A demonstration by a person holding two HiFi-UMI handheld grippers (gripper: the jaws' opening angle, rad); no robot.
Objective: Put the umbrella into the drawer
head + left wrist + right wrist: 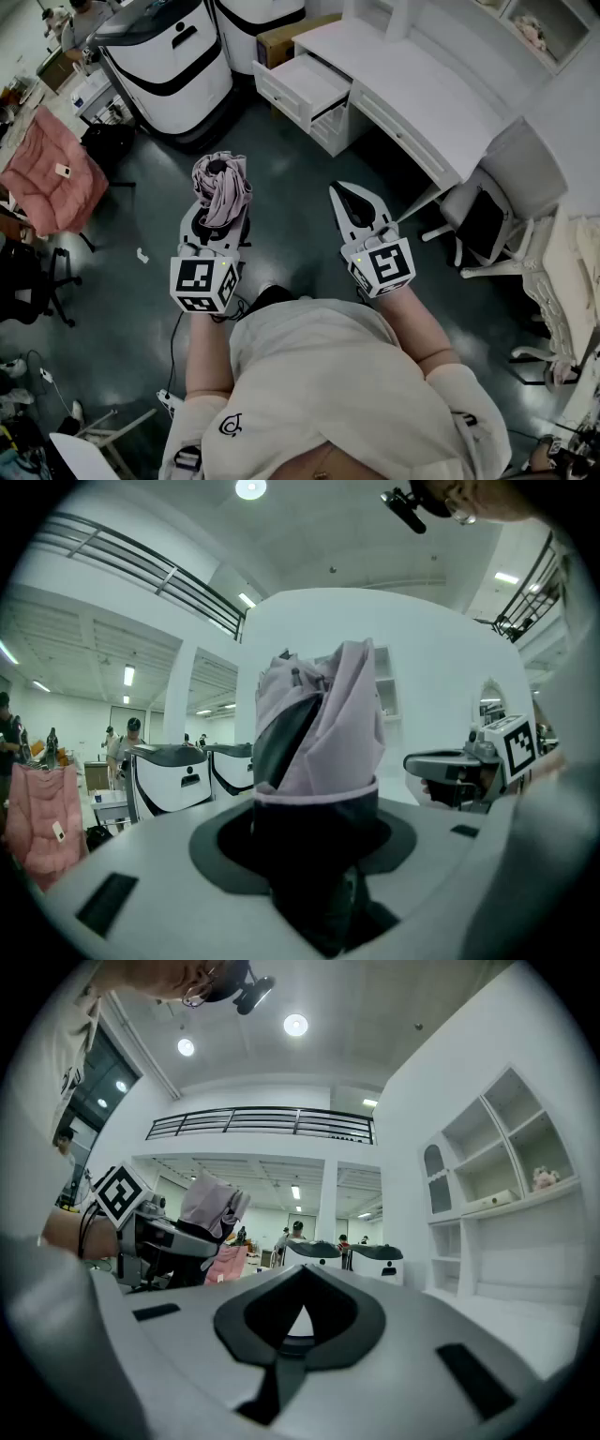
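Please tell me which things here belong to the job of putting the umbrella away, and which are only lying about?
For the job: umbrella, clamped in the left gripper; open drawer in the white desk; right gripper, shut, empty.
Just lying about: pink jacket; white chair; two white machines.

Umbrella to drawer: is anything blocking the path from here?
Nothing visible does. The umbrella is clamped in the left claw, and only bare floor lies between it and the open drawer of the white desk.
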